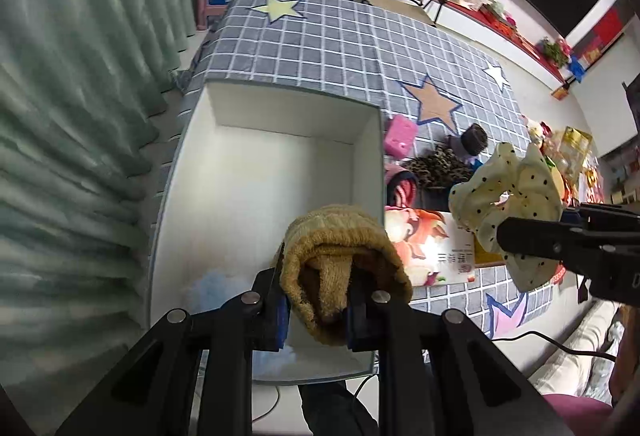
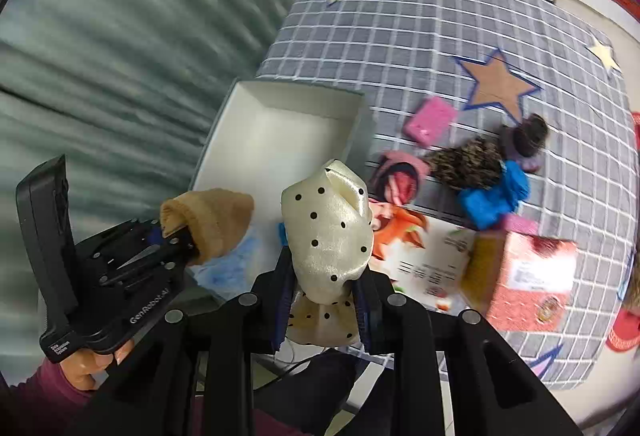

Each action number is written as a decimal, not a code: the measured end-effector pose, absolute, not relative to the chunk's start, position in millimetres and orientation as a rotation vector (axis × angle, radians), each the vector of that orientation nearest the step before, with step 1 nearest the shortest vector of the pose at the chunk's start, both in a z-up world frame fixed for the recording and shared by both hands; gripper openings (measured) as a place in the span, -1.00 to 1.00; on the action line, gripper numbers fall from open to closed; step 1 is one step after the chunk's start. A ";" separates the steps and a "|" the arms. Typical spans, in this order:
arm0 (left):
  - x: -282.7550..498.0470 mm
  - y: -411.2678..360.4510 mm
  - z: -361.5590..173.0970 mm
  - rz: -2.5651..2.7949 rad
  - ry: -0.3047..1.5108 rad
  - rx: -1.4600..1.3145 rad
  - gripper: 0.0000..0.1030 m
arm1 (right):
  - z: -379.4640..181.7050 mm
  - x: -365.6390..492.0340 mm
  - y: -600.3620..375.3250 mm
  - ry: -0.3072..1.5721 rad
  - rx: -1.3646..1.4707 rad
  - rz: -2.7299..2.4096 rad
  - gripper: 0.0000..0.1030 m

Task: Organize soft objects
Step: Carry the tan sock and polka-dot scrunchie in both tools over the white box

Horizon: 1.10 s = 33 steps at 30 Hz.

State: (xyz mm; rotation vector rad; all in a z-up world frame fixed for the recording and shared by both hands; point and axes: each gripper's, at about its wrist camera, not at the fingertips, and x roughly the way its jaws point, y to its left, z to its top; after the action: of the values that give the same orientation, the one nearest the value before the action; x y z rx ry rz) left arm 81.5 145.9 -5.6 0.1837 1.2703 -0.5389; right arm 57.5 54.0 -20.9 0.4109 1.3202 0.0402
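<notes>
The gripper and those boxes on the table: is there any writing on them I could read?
"GenRobot.AI": on the left gripper's black body.
Small white label on its handle: too small to read.
Print on the picture box: too blurred to read.
Print on the red box: blurred, unreadable.

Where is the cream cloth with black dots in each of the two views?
Left wrist view: cream dotted cloth at the right edge, held in the right gripper.
Right wrist view: lower centre, between this camera's own fingers.
Shared landmark: white box.
</notes>
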 end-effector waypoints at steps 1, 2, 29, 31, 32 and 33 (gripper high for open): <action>82.3 148.1 -6.0 -0.532 1.271 0.180 -0.57 | -21.5 60.3 57.7 1.324 0.405 0.048 -0.45; 83.5 150.6 -6.8 -0.525 1.272 0.176 -0.57 | -22.5 63.3 62.1 1.328 0.397 0.058 -0.45; 100.4 184.0 -28.2 -0.401 1.296 0.130 -0.57 | -39.1 111.2 122.1 1.405 0.241 0.205 -0.44; 106.2 183.3 -30.0 -0.393 1.295 0.129 -0.57 | -40.5 114.6 121.9 1.404 0.241 0.203 -0.44; 108.4 184.3 -30.8 -0.390 1.294 0.128 -0.57 | -41.3 117.0 121.3 1.404 0.246 0.201 -0.44; 112.0 183.9 -31.3 -0.385 1.292 0.126 -0.57 | -42.5 119.8 120.2 1.404 0.250 0.198 -0.44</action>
State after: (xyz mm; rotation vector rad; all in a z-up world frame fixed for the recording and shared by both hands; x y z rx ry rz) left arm 112.0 183.9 -31.3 0.1264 1.2922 -0.3849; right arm 119.8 120.2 -42.5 0.2504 1.4042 0.1978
